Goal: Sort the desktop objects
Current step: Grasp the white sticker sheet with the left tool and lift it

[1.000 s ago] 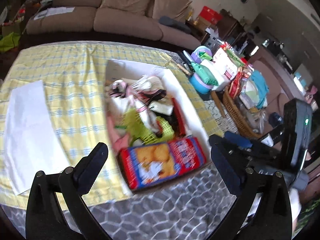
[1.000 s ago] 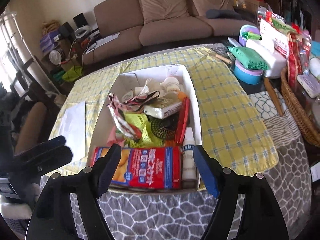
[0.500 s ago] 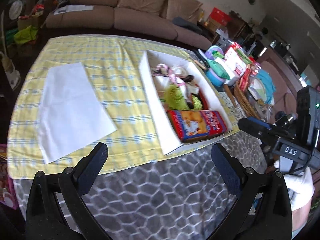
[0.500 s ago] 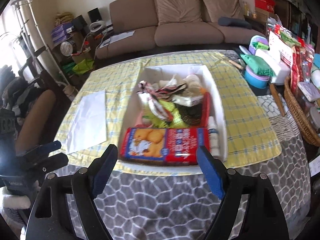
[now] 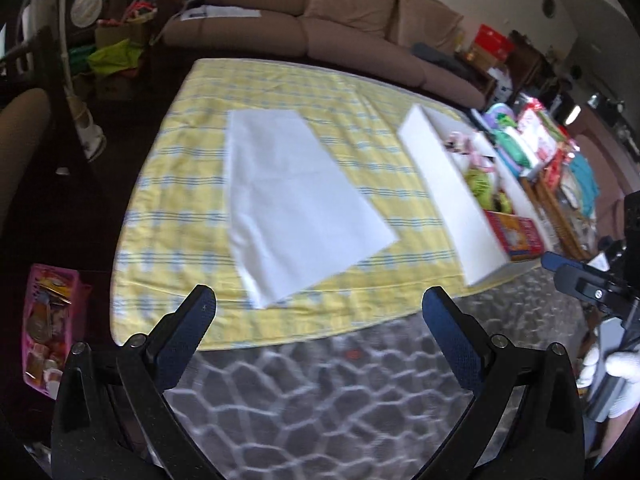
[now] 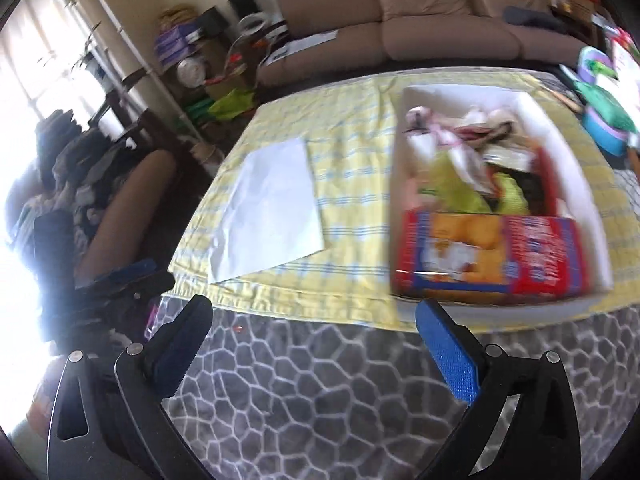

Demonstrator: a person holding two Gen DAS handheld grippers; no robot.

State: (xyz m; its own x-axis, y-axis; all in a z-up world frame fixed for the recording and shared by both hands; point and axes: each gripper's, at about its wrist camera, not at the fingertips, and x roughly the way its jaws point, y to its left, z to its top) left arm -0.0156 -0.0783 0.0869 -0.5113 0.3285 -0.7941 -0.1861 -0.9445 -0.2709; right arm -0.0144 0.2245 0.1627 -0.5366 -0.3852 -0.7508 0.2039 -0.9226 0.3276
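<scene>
A white box [image 6: 582,184] full of mixed items sits on the yellow checked cloth [image 6: 352,152]; a red biscuit packet [image 6: 492,258] lies at its near end. The box also shows at the right of the left wrist view [image 5: 448,188]. A white sheet of paper [image 5: 296,192] lies on the cloth left of the box, also in the right wrist view [image 6: 272,208]. My left gripper [image 5: 320,316] is open and empty, held above the table's near edge in front of the paper. My right gripper [image 6: 314,320] is open and empty, short of the box.
The grey stone-patterned table cover [image 5: 320,400] fills the near side. A brown sofa [image 5: 320,28] stands behind the table. Packets and a wicker basket [image 5: 560,208] crowd the right. A pink basket [image 5: 48,336] sits on the floor at left.
Both grippers have pulled back and swung left. The box has shifted right in both views and the white paper now sits in front of my left gripper. Both stay open and empty.
</scene>
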